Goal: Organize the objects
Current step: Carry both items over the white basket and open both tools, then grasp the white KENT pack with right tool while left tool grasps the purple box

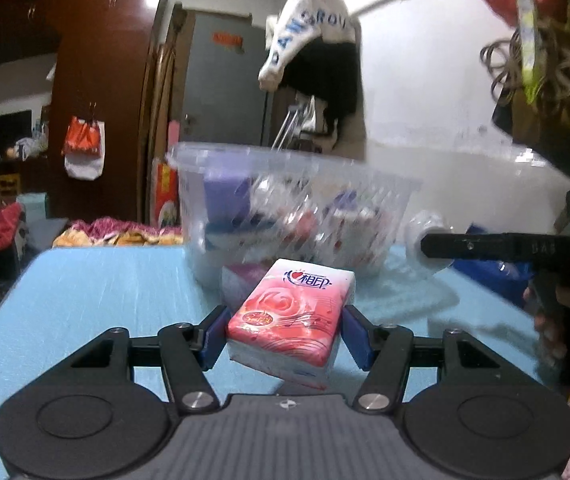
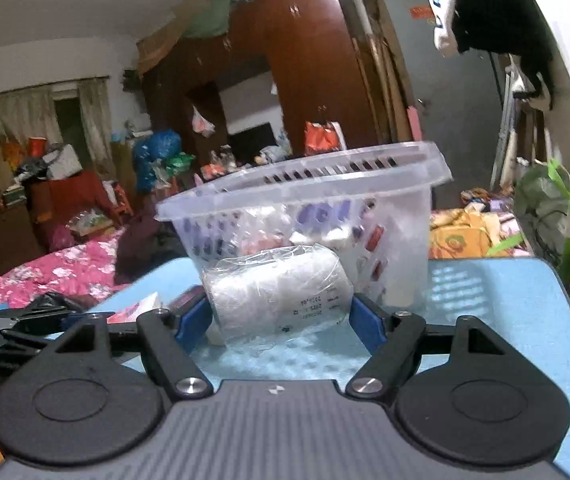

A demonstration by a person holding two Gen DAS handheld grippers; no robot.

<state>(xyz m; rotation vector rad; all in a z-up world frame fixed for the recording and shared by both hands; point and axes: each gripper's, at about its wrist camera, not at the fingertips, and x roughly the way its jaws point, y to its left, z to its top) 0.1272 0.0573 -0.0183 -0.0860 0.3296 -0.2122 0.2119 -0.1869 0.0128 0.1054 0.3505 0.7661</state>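
left gripper (image 1: pixel 283 334): clamped on pink tissue pack (image 1: pixel 291 316), above blue desk (image 1: pixel 97 280) | right gripper (image 2: pixel 281 320): clamped on wrapped paper roll (image 2: pixel 277 292) | clear basket (image 2: pixel 305 196): on desk, just behind both

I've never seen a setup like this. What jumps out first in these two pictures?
Probably the pink tissue pack with a rose print, clamped between the blue-padded jaws of the left gripper above a light blue table. Next, the plastic-wrapped white roll sits between the right gripper's jaws. Just behind both stands a clear plastic basket already holding assorted packets, with a cluttered bedroom beyond.
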